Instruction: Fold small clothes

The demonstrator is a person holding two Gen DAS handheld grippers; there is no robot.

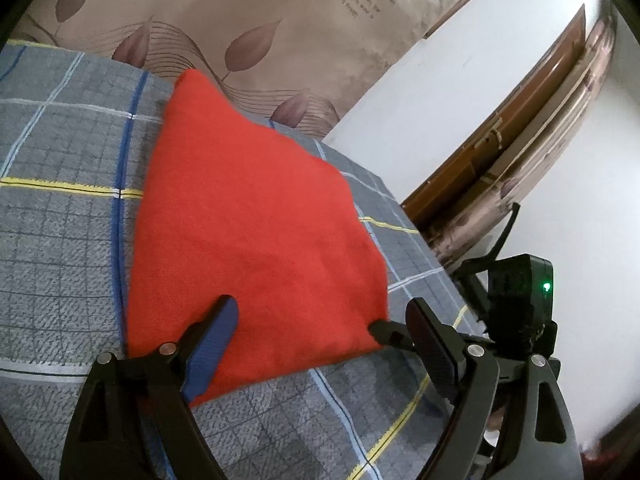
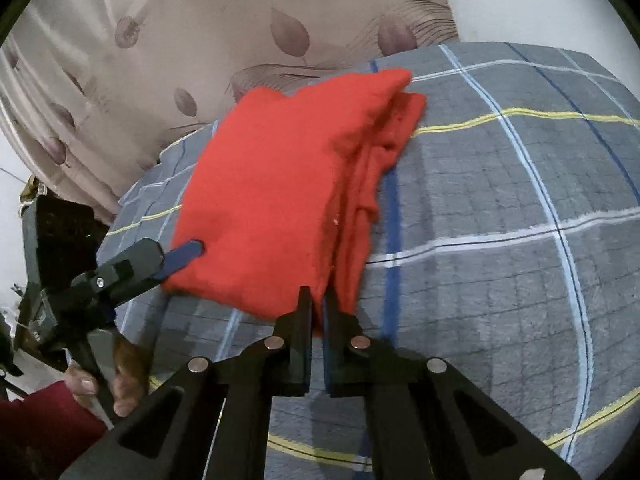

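A folded red garment (image 1: 256, 216) lies flat on a grey plaid blanket (image 1: 60, 240). My left gripper (image 1: 324, 312) stands open at the garment's near edge, its blue pad (image 1: 216, 336) over the cloth and its black finger (image 1: 424, 332) just off the near right corner. My right gripper (image 2: 318, 300) is shut on the red garment (image 2: 280, 184) at its near corner, cloth pinched between the fingers. That gripper's fingertips (image 1: 386, 330) show at the same corner in the left wrist view. The garment's layered folded edges (image 2: 376, 168) run along its right side. The left gripper's blue pad (image 2: 186, 254) touches the near left corner.
The plaid blanket (image 2: 500, 240) covers a raised, rounded surface. A beige curtain with a leaf print (image 1: 248, 12) hangs behind it. A white wall (image 1: 440, 88) and a wooden door frame (image 1: 500, 140) stand to the right. A hand (image 2: 116, 380) with a red sleeve holds the left gripper.
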